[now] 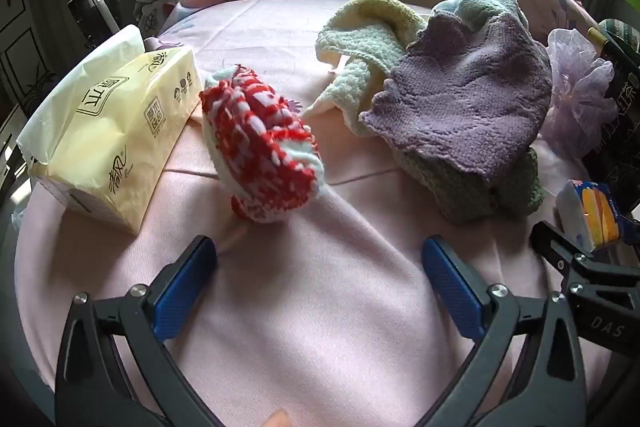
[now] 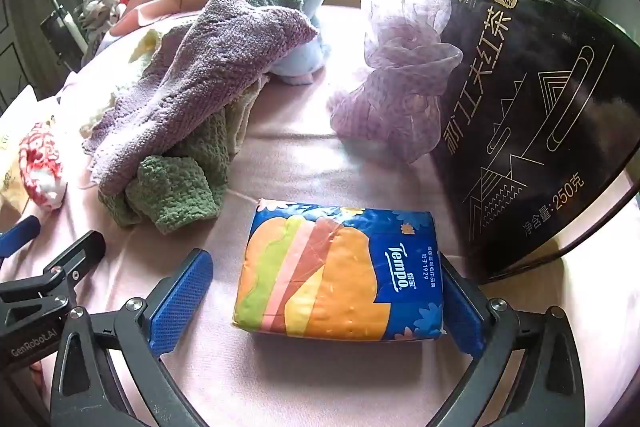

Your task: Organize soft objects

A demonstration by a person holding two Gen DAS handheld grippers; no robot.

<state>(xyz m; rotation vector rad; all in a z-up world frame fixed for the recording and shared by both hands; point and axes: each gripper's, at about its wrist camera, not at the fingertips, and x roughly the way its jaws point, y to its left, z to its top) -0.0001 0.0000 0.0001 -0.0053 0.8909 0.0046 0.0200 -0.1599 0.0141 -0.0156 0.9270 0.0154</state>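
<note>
Everything lies on a pink bedsheet [image 1: 320, 307], and places here are given from the heap of towels [image 1: 460, 115] near its middle. The left gripper [image 1: 320, 287] hangs spread wide over bare sheet in front of the heap, nothing between its blue pads [image 1: 184, 291] and nothing touched. The right gripper [image 2: 326, 295] is equally wide, released, with the blue Tempo tissue pack [image 2: 340, 271] lying between its fingers; the far pad sits just beside the pack's edge, though contact cannot be made out. Only the left view shows the large yellow tissue pack [image 1: 116, 139], well left of the heap, and the cream towel [image 1: 368, 39] at the heap's back. Only the right view shows the black tea box [image 2: 532, 131] in full, leaning right of the heap, with the lilac mesh puff [image 2: 400, 67] between them. The red-and-white knitted piece [image 1: 260, 147] lies just left of the heap, small at the right view's margin.
</note>
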